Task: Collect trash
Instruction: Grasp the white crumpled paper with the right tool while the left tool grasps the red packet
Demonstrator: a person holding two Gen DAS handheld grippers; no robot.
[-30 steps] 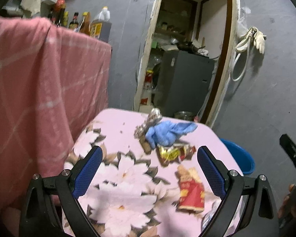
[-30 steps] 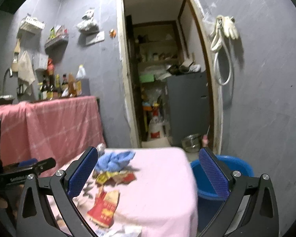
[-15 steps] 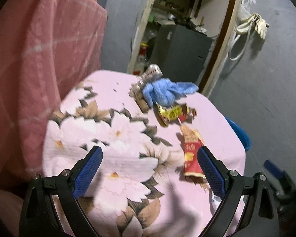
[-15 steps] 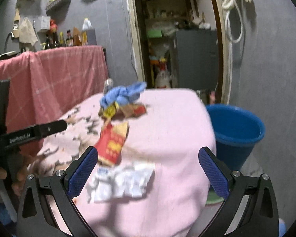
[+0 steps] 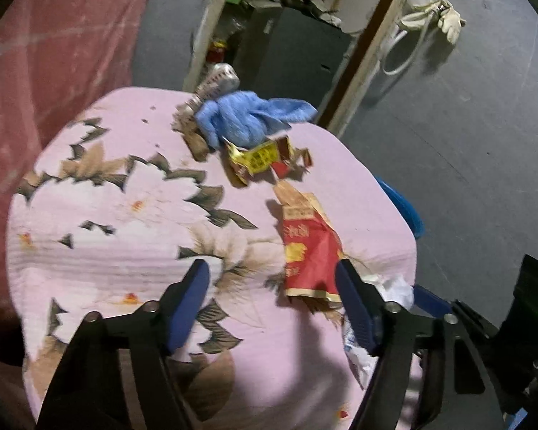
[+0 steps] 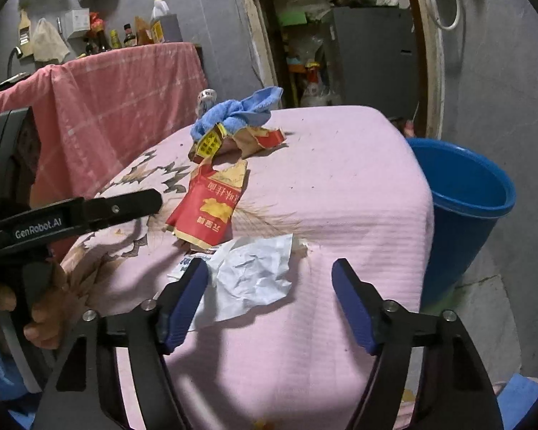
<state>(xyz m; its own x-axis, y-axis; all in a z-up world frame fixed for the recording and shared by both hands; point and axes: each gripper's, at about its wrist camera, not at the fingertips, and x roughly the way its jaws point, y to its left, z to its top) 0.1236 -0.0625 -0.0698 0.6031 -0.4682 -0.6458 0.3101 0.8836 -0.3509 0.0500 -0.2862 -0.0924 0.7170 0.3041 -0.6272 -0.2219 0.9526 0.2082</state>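
Note:
Trash lies on a table under a pink floral cloth (image 5: 107,222). A red snack wrapper (image 5: 310,247) (image 6: 208,211) lies mid-table. A yellow-red torn wrapper (image 5: 260,157) (image 6: 233,139) lies beyond it, beside a blue cloth (image 5: 247,118) (image 6: 236,109) and a silver crushed can (image 5: 218,79). A white crumpled wrapper (image 6: 251,276) lies near the table's front. My left gripper (image 5: 272,301) is open, just short of the red wrapper. My right gripper (image 6: 270,297) is open above the white wrapper. Both are empty.
A blue bucket (image 6: 462,193) stands on the floor right of the table. A pink-draped counter (image 6: 118,89) with bottles stands to the left. A doorway with a grey cabinet (image 6: 373,53) is behind. The left gripper's finger (image 6: 89,211) reaches in from the left.
Both grippers have come down and forward over the table. The trash looms larger, and both grippers' jaws are a little less wide apart.

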